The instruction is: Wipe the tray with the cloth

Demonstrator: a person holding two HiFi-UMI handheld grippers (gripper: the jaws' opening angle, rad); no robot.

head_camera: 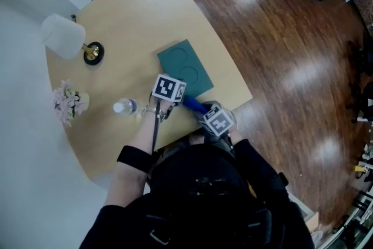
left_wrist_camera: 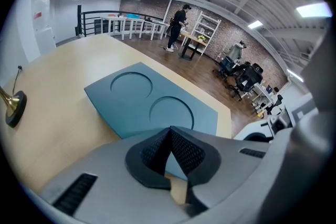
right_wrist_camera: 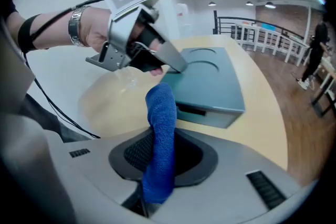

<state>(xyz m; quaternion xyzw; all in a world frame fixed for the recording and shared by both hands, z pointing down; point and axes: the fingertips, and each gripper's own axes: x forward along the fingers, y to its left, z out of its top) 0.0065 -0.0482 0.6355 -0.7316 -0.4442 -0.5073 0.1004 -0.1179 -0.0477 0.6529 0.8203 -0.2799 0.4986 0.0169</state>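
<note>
A teal tray (head_camera: 185,70) with two round recesses lies on the light wooden table (head_camera: 134,14). In the left gripper view the tray (left_wrist_camera: 152,102) fills the middle ground. My left gripper (left_wrist_camera: 169,131) is shut with nothing between its pads. In the right gripper view the left gripper (right_wrist_camera: 176,64) has its tip at the tray's (right_wrist_camera: 210,78) near corner. My right gripper (right_wrist_camera: 157,155) is shut on a blue cloth (right_wrist_camera: 161,123) that stands up between its jaws, short of the tray's near side. In the head view the cloth (head_camera: 193,105) shows between the two marker cubes.
A white-shaded lamp (head_camera: 64,37) on a dark round base (head_camera: 93,53) stands at the table's left. A bunch of pink flowers (head_camera: 69,101) and a clear bottle (head_camera: 125,107) lie left of my left hand. The table edge drops to dark wood floor (head_camera: 280,38) right of the tray.
</note>
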